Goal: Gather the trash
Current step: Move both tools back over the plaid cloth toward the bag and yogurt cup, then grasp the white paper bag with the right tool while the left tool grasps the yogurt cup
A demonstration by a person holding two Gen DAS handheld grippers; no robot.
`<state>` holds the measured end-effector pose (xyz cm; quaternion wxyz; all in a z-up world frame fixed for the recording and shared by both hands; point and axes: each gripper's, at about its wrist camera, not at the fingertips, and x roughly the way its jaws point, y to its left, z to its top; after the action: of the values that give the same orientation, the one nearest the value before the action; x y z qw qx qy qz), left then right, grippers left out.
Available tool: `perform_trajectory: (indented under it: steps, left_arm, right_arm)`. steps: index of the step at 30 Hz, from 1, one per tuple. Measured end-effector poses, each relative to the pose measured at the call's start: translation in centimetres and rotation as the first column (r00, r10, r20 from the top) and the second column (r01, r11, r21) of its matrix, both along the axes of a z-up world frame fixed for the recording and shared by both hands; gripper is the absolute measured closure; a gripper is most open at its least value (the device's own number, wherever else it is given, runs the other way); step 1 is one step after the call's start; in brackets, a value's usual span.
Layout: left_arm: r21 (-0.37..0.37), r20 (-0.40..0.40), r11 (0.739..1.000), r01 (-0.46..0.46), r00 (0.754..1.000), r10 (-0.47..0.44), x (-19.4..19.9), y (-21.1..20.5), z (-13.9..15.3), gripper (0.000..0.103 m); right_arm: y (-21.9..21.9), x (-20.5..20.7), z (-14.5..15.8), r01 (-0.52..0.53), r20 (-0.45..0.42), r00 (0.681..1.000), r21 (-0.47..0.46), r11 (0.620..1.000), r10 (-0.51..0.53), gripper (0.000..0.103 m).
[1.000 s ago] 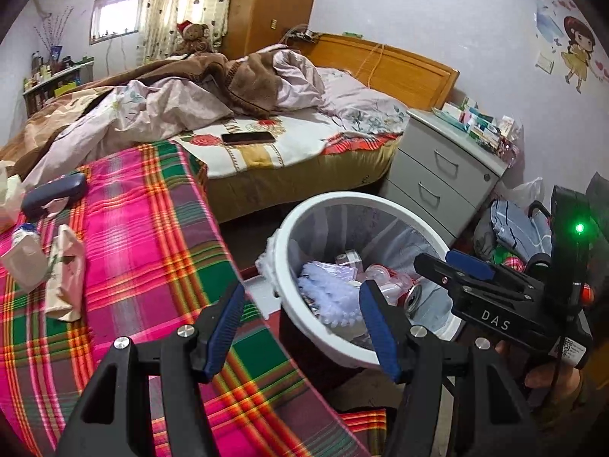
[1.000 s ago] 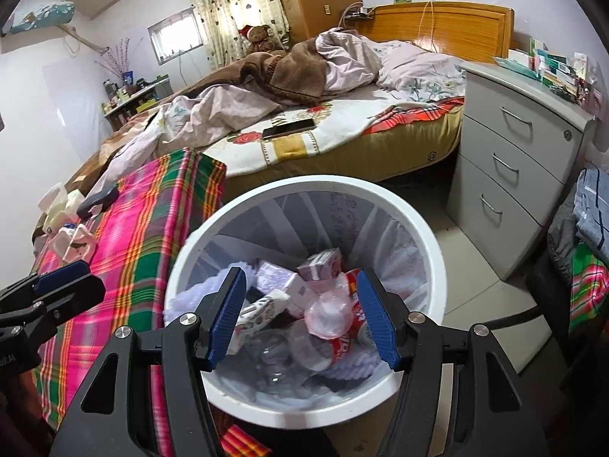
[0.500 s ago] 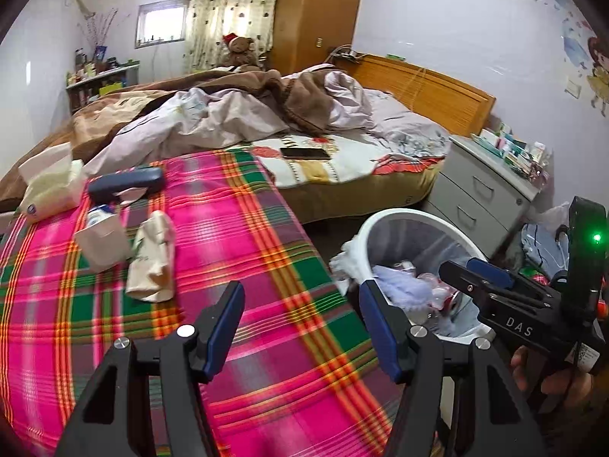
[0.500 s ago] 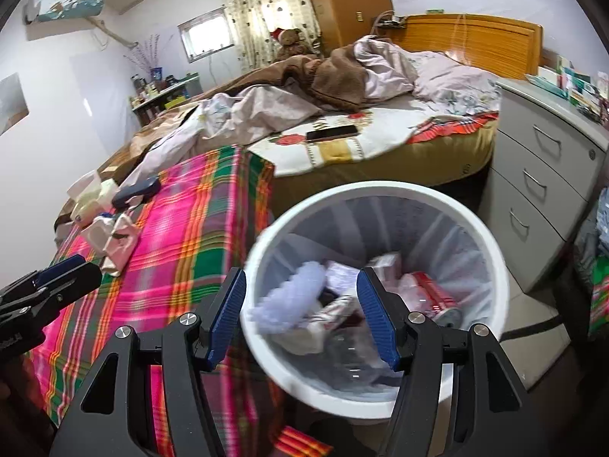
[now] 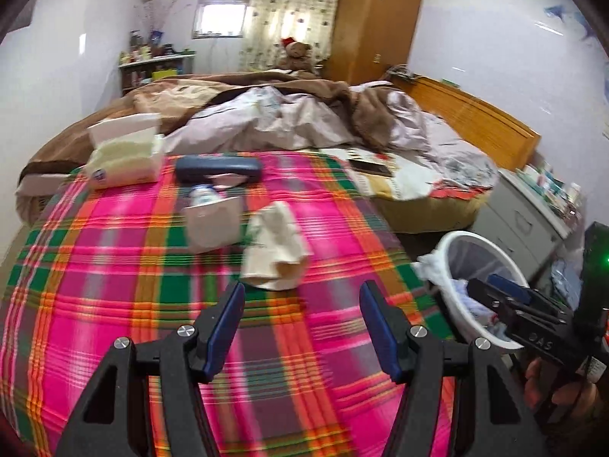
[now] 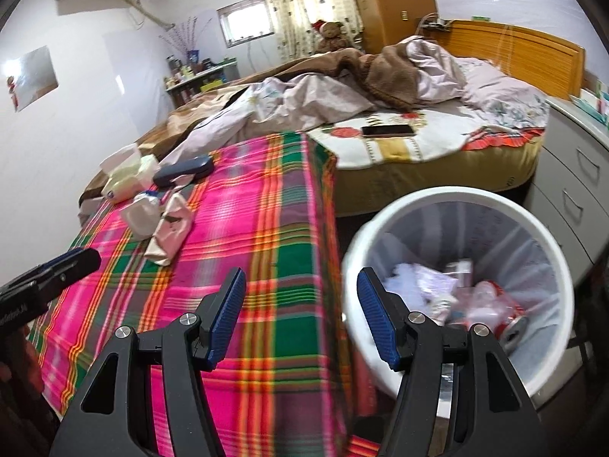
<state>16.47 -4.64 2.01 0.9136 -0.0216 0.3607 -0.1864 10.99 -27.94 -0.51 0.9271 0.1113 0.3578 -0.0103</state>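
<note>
On the bench with the plaid cloth [image 5: 114, 266], toward its far left corner, stands a tissue box [image 5: 121, 160]. Next to it, along the far edge, lies a dark blue case [image 5: 219, 169]. Just in front of the case is a small white carton [image 5: 213, 224] with a bottle top showing behind it, and touching its right side lies a crumpled paper bag [image 5: 276, 251], about the middle of the bench. These 2 look like the trash still to collect.

The left tongs [image 5: 298, 325] hang above the near part of the cloth, jaws apart and empty, pointing at the bag. The bag looks light, soft and easy to crush, so I think a pinch across its narrow middle is best; the open lower end may fold and slip. The carton seems stiffer, perhaps with something inside, and could be taken by its 2 flat sides.

Beyond the right edge of the bench stands the white bin [image 6: 456, 205], already holding some trash. The right tongs [image 6: 300, 318] are apart and empty too, over the right edge of the bench, beside the bin.
</note>
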Motion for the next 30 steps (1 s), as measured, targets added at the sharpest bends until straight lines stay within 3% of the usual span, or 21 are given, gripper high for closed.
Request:
perform_trajectory:
  steps: [9, 12, 25, 26, 28, 30]
  left_arm:
    - [0.003, -0.029, 0.995, -0.095, 0.995, 0.095, 2.1, 4.7, -1.2, 0.038]
    - [-0.019, -0.042, 0.995, -0.096, 0.995, 0.096, 2.9, 5.8, -1.4, 0.038]
    - [0.027, -0.072, 0.997, -0.071, 0.995, 0.073, 8.1, 6.0, -2.8, 0.037]
    - [0.022, -0.081, 0.998, -0.064, 0.995, 0.066, 8.5, 5.9, -2.9, 0.037]
    - [0.005, -0.086, 0.998, -0.066, 0.994, 0.066, 9.1, 6.0, -3.1, 0.037]
    - [-0.008, -0.090, 0.998, -0.059, 0.994, 0.058, 9.6, 5.8, -3.1, 0.037]
  right_arm:
    - [4.5, 3.5, -0.1, -0.100, -0.019, 0.995, 0.015, 0.995, 0.100, 0.041]
    - [6.1, 4.9, -0.2, -0.136, -0.025, 0.990, 0.012, 0.991, 0.137, 0.041]
    - [9.8, 10.2, -2.1, -0.233, -0.100, 0.967, 0.024, 0.972, 0.234, 0.041]
    - [10.0, 10.5, -2.3, -0.239, -0.106, 0.965, 0.024, 0.971, 0.240, 0.043]
    - [10.3, 11.0, -2.6, -0.249, -0.119, 0.961, 0.016, 0.968, 0.250, 0.058]
    - [10.3, 11.4, -2.9, -0.255, -0.132, 0.958, 0.024, 0.967, 0.256, 0.066]
